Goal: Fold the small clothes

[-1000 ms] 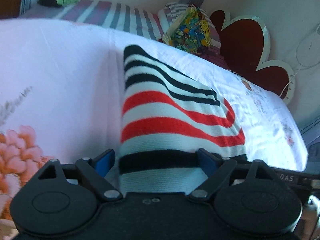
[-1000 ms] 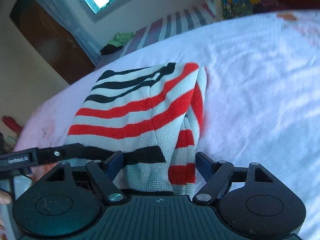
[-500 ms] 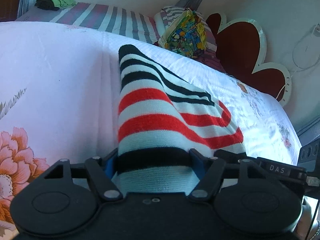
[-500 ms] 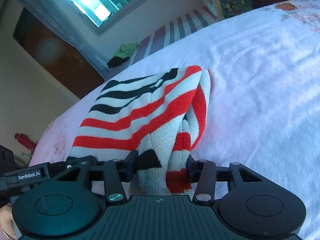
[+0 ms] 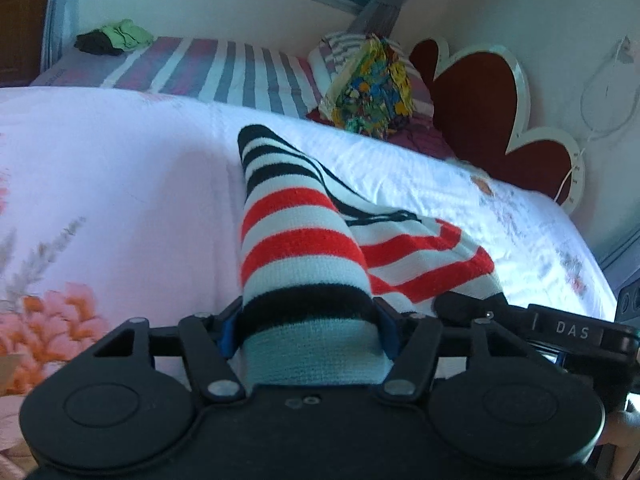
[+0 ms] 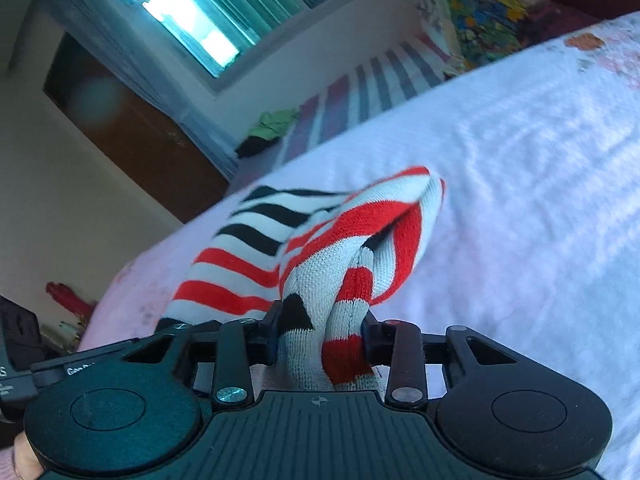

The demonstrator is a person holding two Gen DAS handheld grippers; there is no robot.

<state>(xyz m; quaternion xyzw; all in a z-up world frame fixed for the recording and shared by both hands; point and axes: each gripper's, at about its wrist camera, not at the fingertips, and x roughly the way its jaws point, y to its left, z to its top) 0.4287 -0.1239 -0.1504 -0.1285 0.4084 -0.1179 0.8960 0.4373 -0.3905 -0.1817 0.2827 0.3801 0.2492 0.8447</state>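
Note:
A small knitted garment (image 5: 304, 248) with red, black and white stripes lies on the white bed sheet (image 5: 120, 168), its near edge lifted. My left gripper (image 5: 308, 328) is shut on the near hem, at its black band. My right gripper (image 6: 320, 332) is shut on a bunched corner of the same garment (image 6: 352, 240), which is raised off the sheet and folded over itself. The right gripper's arm shows at the lower right of the left wrist view (image 5: 560, 328). The far end of the garment still rests on the bed.
A striped blanket (image 5: 224, 68) with a green and black cloth pile (image 5: 116, 38) lies at the far side. A colourful pillow (image 5: 372, 88) and a red scalloped headboard (image 5: 488, 120) stand at the back right. A brown door (image 6: 132, 136) is at left.
Both grippers closed on the garment's near edge and lifted it. The cloth now bunches between the fingers, and its right side has folded upward.

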